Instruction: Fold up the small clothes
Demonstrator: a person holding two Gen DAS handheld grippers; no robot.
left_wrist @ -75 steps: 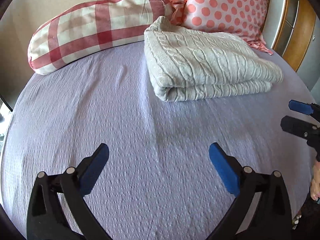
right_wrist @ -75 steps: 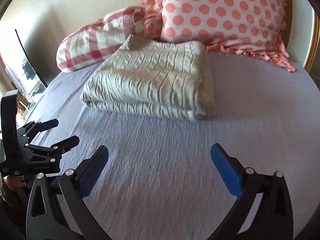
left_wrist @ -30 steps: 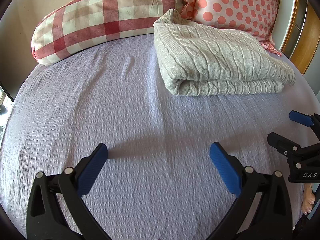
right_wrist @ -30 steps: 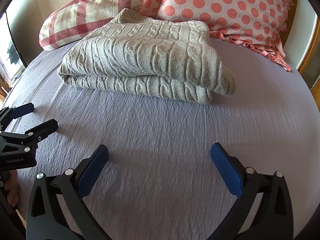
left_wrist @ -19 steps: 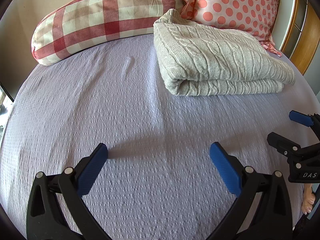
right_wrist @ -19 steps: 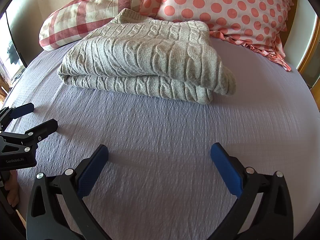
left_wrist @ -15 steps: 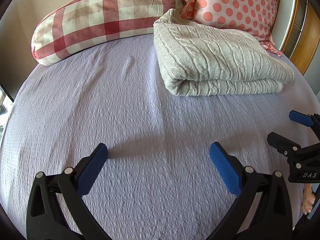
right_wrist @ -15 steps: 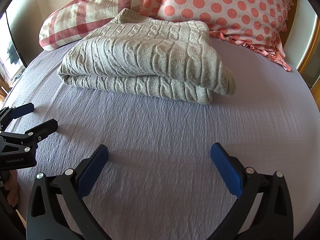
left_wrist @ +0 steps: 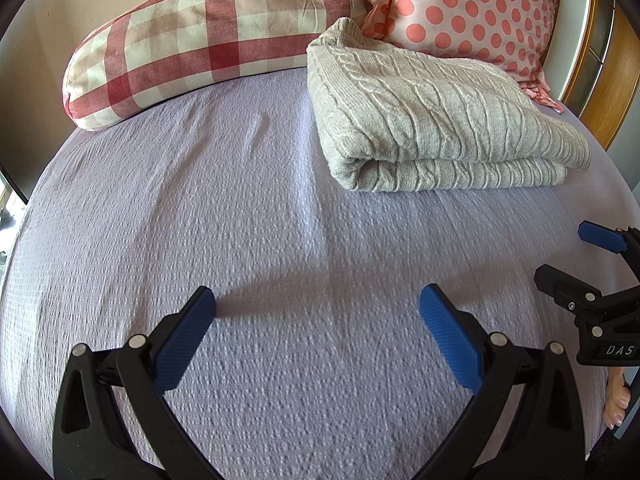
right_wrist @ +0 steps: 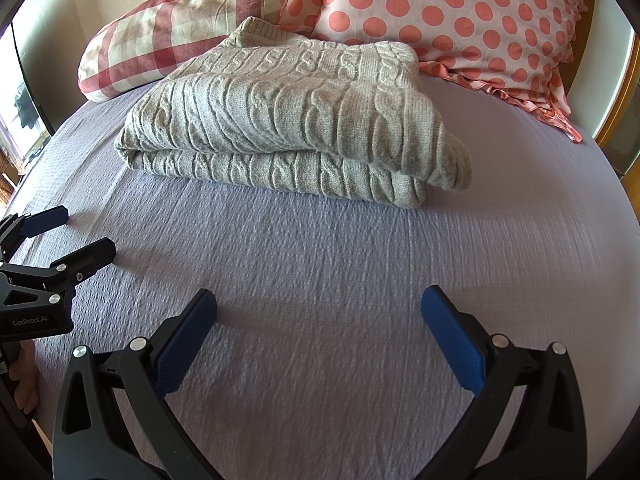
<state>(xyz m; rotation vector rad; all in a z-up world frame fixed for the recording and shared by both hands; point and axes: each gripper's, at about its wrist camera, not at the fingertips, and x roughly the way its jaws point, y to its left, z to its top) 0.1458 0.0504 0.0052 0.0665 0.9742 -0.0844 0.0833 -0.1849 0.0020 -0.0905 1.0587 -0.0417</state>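
A grey cable-knit sweater [left_wrist: 432, 120] lies folded in a thick rectangle on the lilac bedsheet [left_wrist: 240, 220], its far end against the pillows. It also shows in the right wrist view [right_wrist: 288, 120]. My left gripper [left_wrist: 318, 312] is open and empty, low over the bare sheet, well short of the sweater. My right gripper [right_wrist: 319, 312] is open and empty too, over the sheet in front of the sweater. Each gripper shows at the edge of the other's view: the right one [left_wrist: 576, 256], the left one [right_wrist: 76, 236].
A red checked pillow [left_wrist: 200, 36] and a pink polka-dot pillow [left_wrist: 472, 4] lie at the head of the bed behind the sweater. A wooden frame [left_wrist: 608, 80] stands at the far right. A wall runs behind the pillows.
Since 2.5 s ago both grippers moved closer to the sweater, which looks larger in both views. Over the last second nothing has visibly moved.
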